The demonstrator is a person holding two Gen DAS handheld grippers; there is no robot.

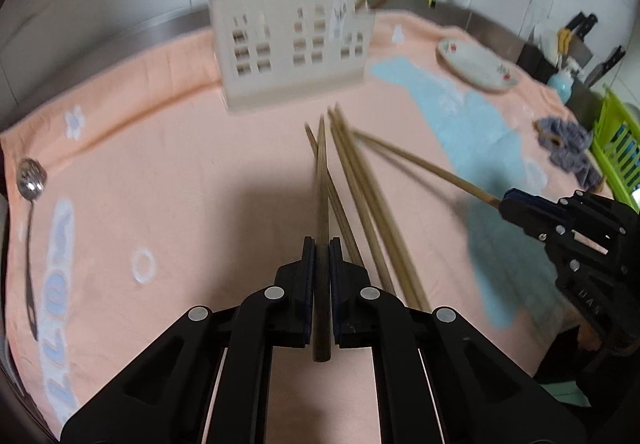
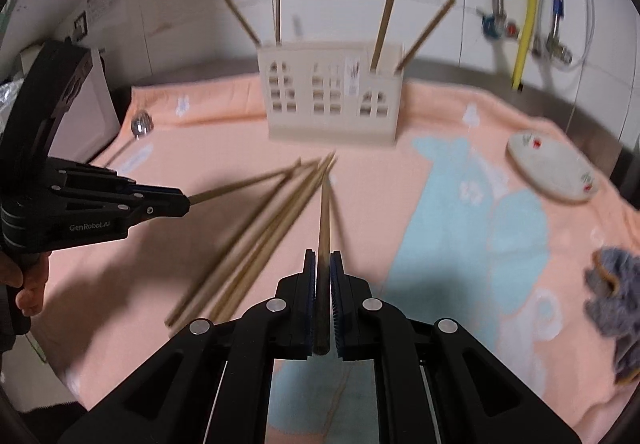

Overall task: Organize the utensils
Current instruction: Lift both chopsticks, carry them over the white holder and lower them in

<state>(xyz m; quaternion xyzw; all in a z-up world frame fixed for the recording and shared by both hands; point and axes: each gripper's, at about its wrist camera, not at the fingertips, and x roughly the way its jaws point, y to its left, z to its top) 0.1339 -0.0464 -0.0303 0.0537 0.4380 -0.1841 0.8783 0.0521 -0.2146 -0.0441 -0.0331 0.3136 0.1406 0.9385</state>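
A cream utensil holder [image 1: 294, 44] stands on the peach towel at the back, with several chopsticks upright in it; it also shows in the right wrist view [image 2: 332, 96]. My left gripper [image 1: 321, 248] is shut on a chopstick [image 1: 322, 180] that points toward the holder. My right gripper [image 2: 323, 264] is shut on another chopstick [image 2: 324, 216]; it appears at the right of the left wrist view [image 1: 506, 204]. Several loose chopsticks [image 1: 368, 204] lie on the towel between the grippers, also seen in the right wrist view [image 2: 256, 240]. A metal spoon [image 1: 30, 204] lies far left.
A white flowered plate [image 1: 478, 66] lies on the towel at the right. A grey cloth [image 1: 568, 148] and a green rack [image 1: 616, 156] sit at the far right edge. Knives [image 1: 580, 32] and pipes [image 2: 528, 4] are by the tiled wall.
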